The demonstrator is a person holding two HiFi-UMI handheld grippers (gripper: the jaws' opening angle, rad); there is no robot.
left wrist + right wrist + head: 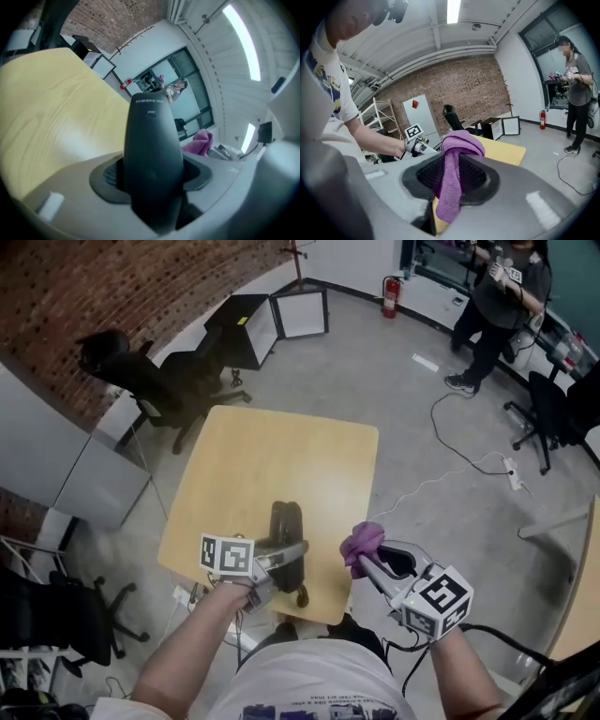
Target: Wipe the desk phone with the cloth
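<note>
Occupying the middle of the head view, one wooden table (272, 460) is logged. One black desk phone (287, 521) is found over its 6 o'clock edge, clamped by the left gripper (286, 557), whose jaws are kept part-way apart by the phone's body. One purple cloth (362, 540) is pinched tight in the right gripper (364, 563), off the 5 o'clock corner, near the phone but apart.

Surroundings:
- at least four black office chairs (127, 367), noted at 8, 10, 11 and 3 o'clock
- one fire extinguisher (390, 296) and one second person (497, 306), towards 1 o'clock
- one white cable (450, 465), on the floor at 3 o'clock

The left gripper view is blocked centrally by the phone, and the right gripper view by the hanging cloth. Ceiling is shown only in the two gripper views, and one white shelf rack (382, 117) only in the right gripper view.
</note>
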